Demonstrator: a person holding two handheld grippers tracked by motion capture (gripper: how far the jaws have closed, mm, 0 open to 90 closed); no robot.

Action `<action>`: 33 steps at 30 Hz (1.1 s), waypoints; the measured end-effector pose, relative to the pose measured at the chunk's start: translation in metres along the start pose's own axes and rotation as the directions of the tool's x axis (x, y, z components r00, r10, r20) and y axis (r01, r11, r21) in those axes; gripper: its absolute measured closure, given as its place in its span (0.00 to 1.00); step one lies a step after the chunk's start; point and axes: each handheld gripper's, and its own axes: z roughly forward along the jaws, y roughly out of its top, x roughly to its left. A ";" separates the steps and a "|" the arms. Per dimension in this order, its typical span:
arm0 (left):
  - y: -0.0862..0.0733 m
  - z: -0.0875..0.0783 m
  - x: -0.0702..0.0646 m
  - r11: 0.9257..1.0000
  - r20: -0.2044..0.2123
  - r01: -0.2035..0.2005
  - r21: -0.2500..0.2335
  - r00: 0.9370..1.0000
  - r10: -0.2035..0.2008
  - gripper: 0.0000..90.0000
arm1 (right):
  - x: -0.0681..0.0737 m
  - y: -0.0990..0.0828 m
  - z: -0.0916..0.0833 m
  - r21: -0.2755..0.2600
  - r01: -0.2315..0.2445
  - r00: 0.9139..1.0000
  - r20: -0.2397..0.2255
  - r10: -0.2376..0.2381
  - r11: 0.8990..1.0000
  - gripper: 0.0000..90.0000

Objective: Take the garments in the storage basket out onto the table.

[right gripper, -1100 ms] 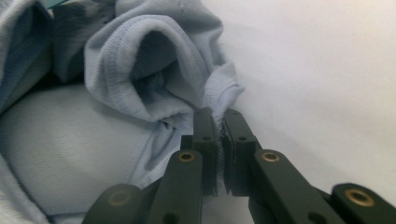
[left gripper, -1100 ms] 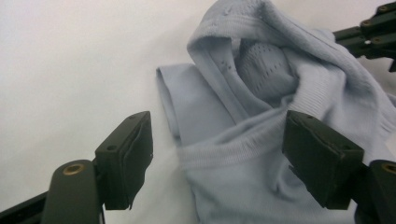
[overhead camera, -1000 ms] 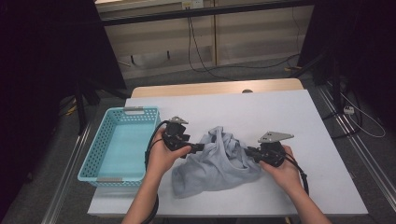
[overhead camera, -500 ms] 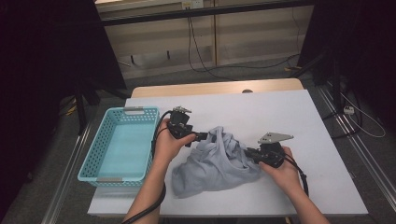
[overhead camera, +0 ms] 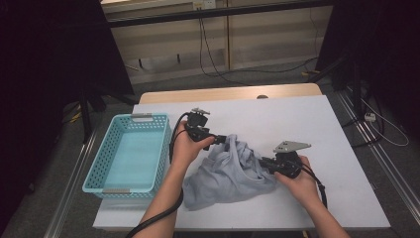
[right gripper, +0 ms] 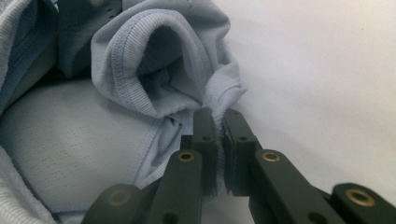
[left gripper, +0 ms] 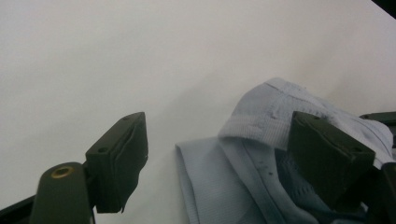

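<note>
Right gripper point(right gripper: 219, 119) is clamped down tight on a fold of the crumpled pale blue knit garment point(overhead camera: 225, 173), jaws pinching the fabric beside a ribbed cuff, and the heap sits on the white table point(overhead camera: 297, 114) near its front edge, about midway along, well apart from the turquoise plastic mesh basket point(overhead camera: 130, 151) over at the left edge. Left gripper point(left gripper: 217, 158) now: jaws spread wide, and they have just been opening a touch further, with the ribbed hem lying between them but not pinched, one pad resting just against the cloth. So this looks like the re-grip stage of sorting out the garment, one side anchored while the other hunts for a fresh hold. Next up, I'd say, the left jaws need to line up over that ribbed hem and close on a single layer, not a bunch. Compared with a second ago, the left hand has slid toward the far side of the heap, while the right hand sits where it was.
</note>
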 end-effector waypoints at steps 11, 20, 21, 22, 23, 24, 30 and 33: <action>0.004 0.011 -0.006 1.000 0.018 -0.012 0.001 1.000 0.012 0.23 | 0.000 0.000 0.001 0.002 0.004 1.000 -0.002 -0.004 1.000 0.95; 0.004 0.018 -0.022 0.999 0.082 -0.049 0.019 0.995 0.048 0.24 | 0.001 -0.001 0.000 0.002 0.003 1.000 -0.003 -0.003 1.000 0.95; 0.004 0.019 -0.023 0.999 0.090 -0.051 0.019 0.995 0.049 0.25 | 0.001 -0.001 0.000 0.002 0.001 1.000 -0.003 -0.001 1.000 0.95; 0.004 0.021 -0.024 0.998 0.101 -0.060 0.025 0.993 0.057 0.27 | 0.001 -0.001 0.000 0.002 -0.001 1.000 -0.004 0.001 1.000 0.95; 0.005 0.023 -0.025 0.998 0.111 -0.063 0.024 0.992 0.060 0.30 | 0.000 -0.001 0.000 0.002 -0.001 1.000 -0.004 0.001 1.000 0.95; 0.005 0.024 -0.026 0.998 0.115 -0.064 0.028 0.991 0.060 0.30 | 0.000 -0.001 0.000 0.002 -0.002 1.000 -0.004 0.002 1.000 0.95; 0.005 0.033 -0.031 0.997 0.163 -0.067 0.027 0.985 0.062 0.47 | 0.000 -0.001 0.001 0.008 0.003 1.000 -0.004 -0.002 1.000 0.95; 0.005 0.035 -0.032 0.999 0.190 -0.048 0.024 0.981 0.042 0.59 | 0.000 -0.001 0.001 0.009 0.000 1.000 -0.005 0.000 1.000 0.95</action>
